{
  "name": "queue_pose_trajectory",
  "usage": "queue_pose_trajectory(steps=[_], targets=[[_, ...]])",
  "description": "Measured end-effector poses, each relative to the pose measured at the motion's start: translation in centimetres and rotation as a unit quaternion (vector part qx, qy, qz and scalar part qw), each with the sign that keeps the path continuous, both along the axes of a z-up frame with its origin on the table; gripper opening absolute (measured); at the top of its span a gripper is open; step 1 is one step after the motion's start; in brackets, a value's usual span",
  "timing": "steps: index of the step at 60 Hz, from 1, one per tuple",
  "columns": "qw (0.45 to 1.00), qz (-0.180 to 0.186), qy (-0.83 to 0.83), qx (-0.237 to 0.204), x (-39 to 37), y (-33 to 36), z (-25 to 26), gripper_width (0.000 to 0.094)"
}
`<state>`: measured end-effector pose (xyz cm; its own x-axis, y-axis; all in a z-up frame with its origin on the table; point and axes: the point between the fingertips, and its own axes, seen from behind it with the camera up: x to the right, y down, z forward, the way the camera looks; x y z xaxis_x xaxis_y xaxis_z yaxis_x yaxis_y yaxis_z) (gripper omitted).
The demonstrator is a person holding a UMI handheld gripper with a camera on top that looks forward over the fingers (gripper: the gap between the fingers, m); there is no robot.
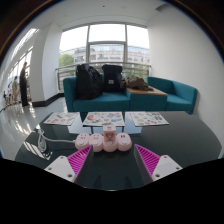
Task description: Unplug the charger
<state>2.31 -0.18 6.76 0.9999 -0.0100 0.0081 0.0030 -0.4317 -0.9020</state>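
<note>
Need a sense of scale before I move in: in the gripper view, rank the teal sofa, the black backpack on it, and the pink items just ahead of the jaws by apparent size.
1. Teal sofa
2. Black backpack
3. Pink items

The row of pink items sits much nearer the camera, so its real size is likely smaller than it looks. The gripper is open.

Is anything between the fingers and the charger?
Nothing visible. The open gripper faces a row of pink round objects; what looks like the white charger lies on the table, left of them.
</note>
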Motion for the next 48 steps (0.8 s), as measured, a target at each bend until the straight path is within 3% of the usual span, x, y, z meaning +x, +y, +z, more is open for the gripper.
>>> queue_pose_trajectory(steps=[6, 12, 20, 22, 35, 40, 48], targets=[[1.000, -0.007, -0.015, 0.004, -0.4, 6.4, -2.0, 0.0807], [1.000, -0.012, -0.022, 0.010, 0.3, 8.6, -2.0, 0.0732], [1.000, -0.002, -0.013, 0.002, -0.4, 10.9, -3.5, 0.0442], [1.000, 0.008, -0.007, 0.008, -1.0, 11.1, -3.5, 0.0300], [1.000, -0.002, 0.007, 0.024, -1.0, 11.2, -3.5, 0.0183], [1.000, -0.004, 0.027, 0.003, -1.0, 11.5, -2.9, 0.0160], [0.978, -0.003, -0.020, 0.205, 3.7, 11.6, 19.0, 0.0156]])
